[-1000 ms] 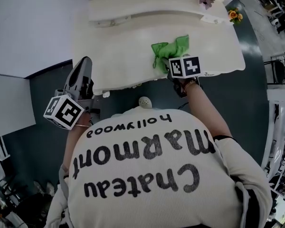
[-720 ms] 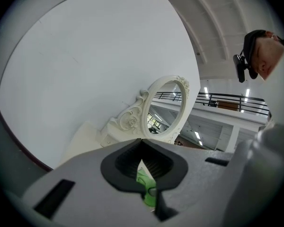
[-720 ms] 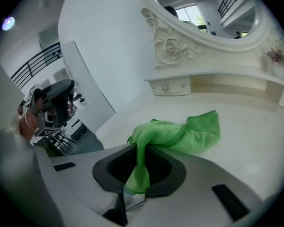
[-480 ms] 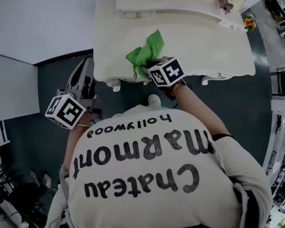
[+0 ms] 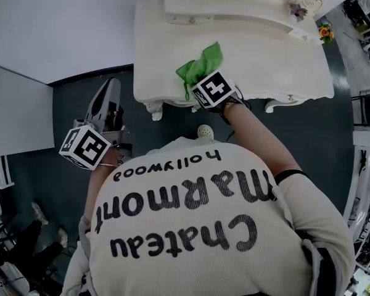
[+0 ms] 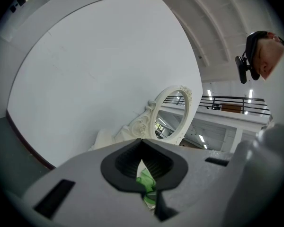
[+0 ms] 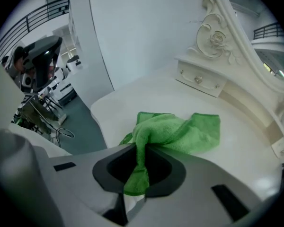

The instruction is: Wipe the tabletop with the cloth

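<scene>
A green cloth [image 5: 200,66] lies bunched on the white dressing tabletop [image 5: 265,54], near its front edge and left of the middle. My right gripper [image 5: 198,82] is shut on the cloth's near corner, its marker cube over the table's edge. In the right gripper view the cloth [image 7: 180,131] spreads out ahead on the tabletop [image 7: 128,100], and a strip of it runs down between the jaws of the right gripper [image 7: 141,150]. My left gripper [image 5: 113,84] hangs over the dark floor left of the table, jaws shut on nothing. In its own view the left gripper [image 6: 142,143] points up at the wall.
A raised shelf with small drawers [image 7: 199,79] and an oval mirror [image 6: 173,110] stand along the table's back. Small flowers [image 5: 298,9] sit at the back right. The table's rounded left end [image 5: 142,54] borders dark floor [image 5: 80,97]. A white wall panel [image 5: 18,134] is further left.
The right gripper has dragged the cloth leftward along the table's front part, from right of the middle to left of it. The left gripper has stayed beside the table.
</scene>
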The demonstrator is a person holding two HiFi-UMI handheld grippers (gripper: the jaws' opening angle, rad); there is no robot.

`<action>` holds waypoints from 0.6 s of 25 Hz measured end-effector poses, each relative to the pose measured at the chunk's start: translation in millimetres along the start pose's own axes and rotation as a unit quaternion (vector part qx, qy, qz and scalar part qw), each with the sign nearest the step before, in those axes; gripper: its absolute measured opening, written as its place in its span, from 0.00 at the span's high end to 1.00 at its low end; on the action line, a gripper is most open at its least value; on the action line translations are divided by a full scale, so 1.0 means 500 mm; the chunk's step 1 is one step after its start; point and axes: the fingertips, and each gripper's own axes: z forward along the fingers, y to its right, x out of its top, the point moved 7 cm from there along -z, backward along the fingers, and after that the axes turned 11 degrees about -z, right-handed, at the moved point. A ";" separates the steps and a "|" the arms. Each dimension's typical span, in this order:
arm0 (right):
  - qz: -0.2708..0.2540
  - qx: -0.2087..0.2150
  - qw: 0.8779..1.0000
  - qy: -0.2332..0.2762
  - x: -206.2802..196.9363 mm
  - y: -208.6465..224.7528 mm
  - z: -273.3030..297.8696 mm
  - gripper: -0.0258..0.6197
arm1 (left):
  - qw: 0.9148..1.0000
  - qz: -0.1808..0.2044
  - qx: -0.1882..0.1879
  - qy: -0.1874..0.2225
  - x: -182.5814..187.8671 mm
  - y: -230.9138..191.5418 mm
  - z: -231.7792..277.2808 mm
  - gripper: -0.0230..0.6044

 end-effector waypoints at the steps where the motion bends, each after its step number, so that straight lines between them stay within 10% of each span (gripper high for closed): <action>1: -0.007 -0.004 1.000 -0.004 0.004 -0.002 0.001 0.86 | 1.000 0.000 -0.003 -0.002 -0.001 0.000 0.002 0.95; 15: -0.029 0.006 1.000 0.006 -0.016 0.010 -0.006 0.86 | 1.000 0.003 -0.017 -0.002 -0.038 0.053 0.038 0.95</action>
